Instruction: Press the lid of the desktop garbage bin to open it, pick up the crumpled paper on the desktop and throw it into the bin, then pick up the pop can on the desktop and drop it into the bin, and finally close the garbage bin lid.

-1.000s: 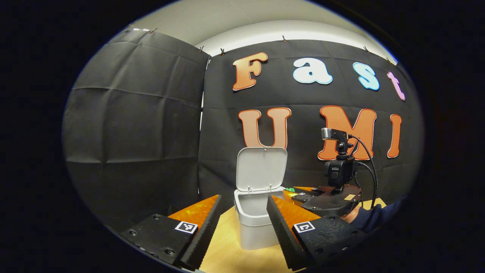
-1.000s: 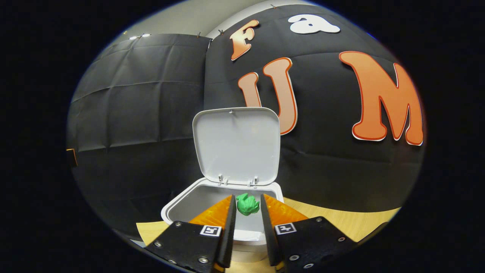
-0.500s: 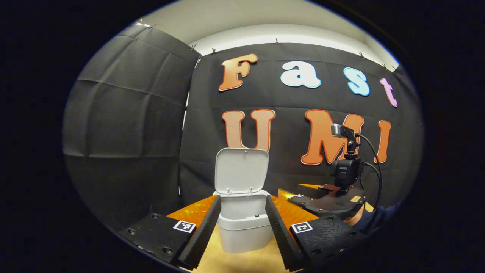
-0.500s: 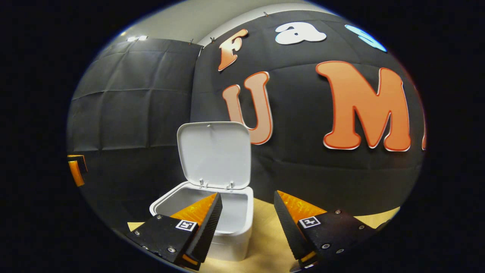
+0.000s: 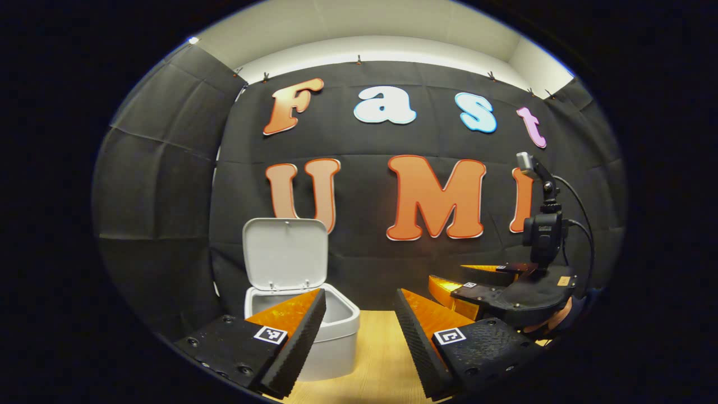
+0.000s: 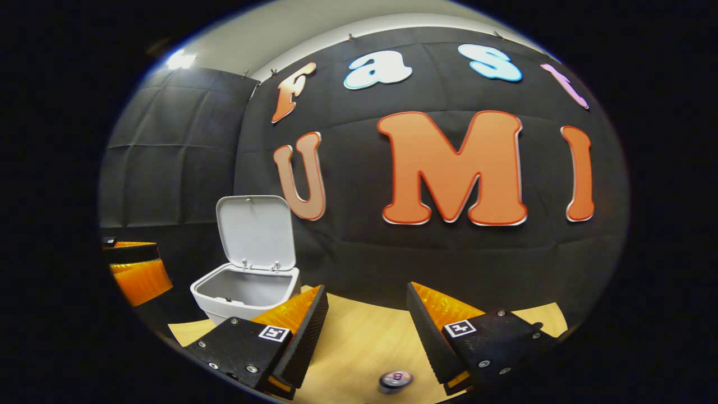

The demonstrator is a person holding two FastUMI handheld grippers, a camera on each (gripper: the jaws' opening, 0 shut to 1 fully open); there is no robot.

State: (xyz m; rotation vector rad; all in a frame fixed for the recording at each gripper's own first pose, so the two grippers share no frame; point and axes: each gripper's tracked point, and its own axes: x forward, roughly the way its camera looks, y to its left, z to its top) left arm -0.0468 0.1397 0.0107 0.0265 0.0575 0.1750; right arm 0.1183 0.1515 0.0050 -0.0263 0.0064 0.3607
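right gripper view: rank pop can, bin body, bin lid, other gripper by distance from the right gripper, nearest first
1. Silver-topped pop can, on the wooden desktop between its fingers.
2. White plastic bin body, ahead to the left.
3. White raised bin lid, hinged at the bin's back.
Other gripper, far left edge: cannot rank.

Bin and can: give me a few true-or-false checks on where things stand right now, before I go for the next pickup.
1. The bin has its lid standing open. True.
2. The right gripper is shut on the green paper. False: its jaws are apart with nothing between them.
3. The can stands upright on the table, near the right gripper's fingers. True.
4. The left gripper is pressing the lid down. False: it is open and held off the bin, touching nothing.
5. The can is already in the bin. False: it is on the table.
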